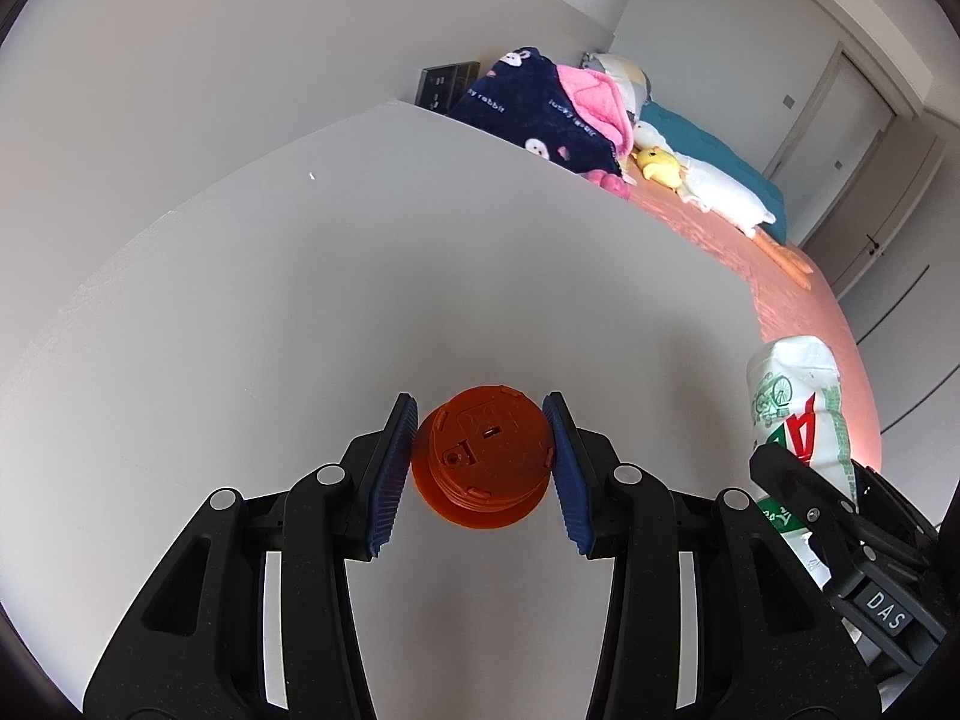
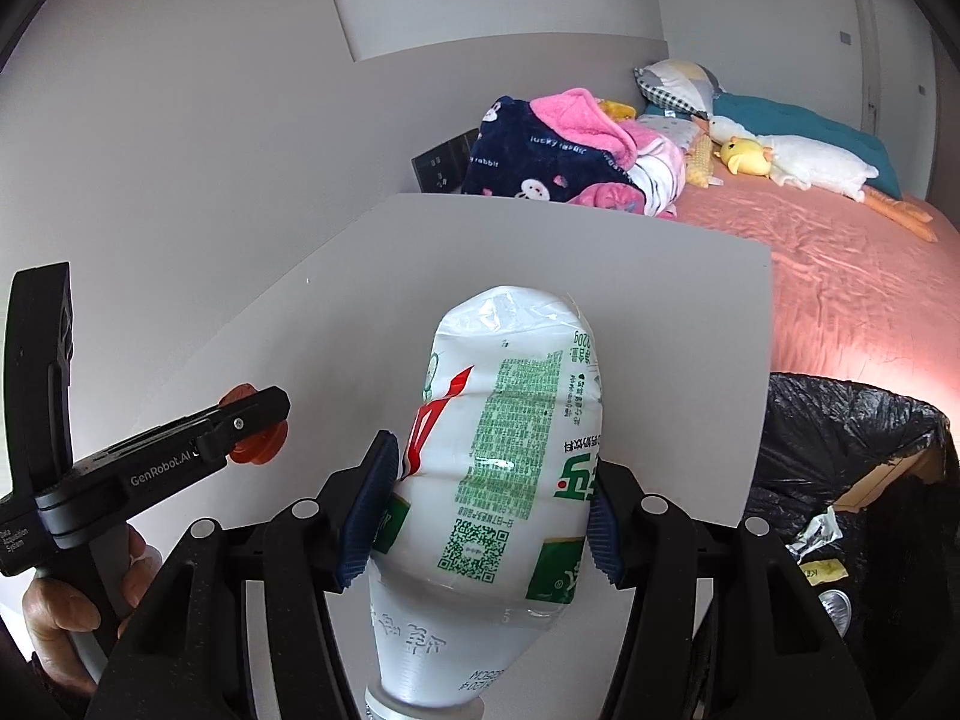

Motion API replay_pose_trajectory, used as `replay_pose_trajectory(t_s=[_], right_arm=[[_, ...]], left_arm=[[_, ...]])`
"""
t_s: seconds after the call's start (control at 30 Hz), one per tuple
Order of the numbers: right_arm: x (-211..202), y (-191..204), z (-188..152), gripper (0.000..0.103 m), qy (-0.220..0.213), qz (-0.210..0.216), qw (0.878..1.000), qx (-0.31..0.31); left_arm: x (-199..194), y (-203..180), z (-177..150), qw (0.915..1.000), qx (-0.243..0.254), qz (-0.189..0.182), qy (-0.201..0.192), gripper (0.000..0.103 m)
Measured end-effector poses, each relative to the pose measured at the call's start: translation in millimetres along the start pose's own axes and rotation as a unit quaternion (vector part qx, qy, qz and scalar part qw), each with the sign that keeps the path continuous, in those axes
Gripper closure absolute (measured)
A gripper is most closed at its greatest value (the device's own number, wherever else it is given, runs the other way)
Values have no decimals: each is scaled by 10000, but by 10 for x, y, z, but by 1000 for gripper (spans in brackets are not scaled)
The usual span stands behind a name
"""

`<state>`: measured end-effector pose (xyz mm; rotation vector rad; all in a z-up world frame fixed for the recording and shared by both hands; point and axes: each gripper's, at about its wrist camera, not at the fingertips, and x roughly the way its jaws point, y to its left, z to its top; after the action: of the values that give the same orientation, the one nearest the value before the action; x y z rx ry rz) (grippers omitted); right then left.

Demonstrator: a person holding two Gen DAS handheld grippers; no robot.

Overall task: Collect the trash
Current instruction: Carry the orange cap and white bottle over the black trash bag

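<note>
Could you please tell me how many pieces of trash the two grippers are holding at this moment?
2. A round orange plastic cap sits between the left gripper's blue pads; a white plastic bottle with green print is clamped in the right gripper, above the white table.

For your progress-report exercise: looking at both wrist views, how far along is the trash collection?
Done: some scraps already lie in the black-lined bin. In hand: the left claw grips an orange plastic piece, and the right claw grips a white plastic bottle. Left: both items must still go into the bin. The white tabletop shows no other litter in view.
</note>
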<state>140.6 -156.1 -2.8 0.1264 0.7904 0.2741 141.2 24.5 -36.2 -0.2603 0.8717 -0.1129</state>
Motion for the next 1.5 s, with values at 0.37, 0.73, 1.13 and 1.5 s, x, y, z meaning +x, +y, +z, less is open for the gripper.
replay_pose_trajectory(t_s=[0.37, 0.73, 1.13, 1.5], right_arm=[[-357, -302, -67, 44, -230, -66, 9996, 145], [-639, -623, -168, 44, -404, -204, 9983, 373], [-924, -1015, -228, 44, -597, -433, 9952, 645], [-1137, -1380, -276, 44, -747, -688, 9907, 901]], left_arm=[[-70, -429, -72, 9994, 257, -247, 24, 60], [-46, -927, -163, 9966, 599, -549, 105, 60], [36, -1470, -255, 9911, 1004, -847, 232, 60], [89, -1914, -327, 9847, 1279, -1133, 354, 60]])
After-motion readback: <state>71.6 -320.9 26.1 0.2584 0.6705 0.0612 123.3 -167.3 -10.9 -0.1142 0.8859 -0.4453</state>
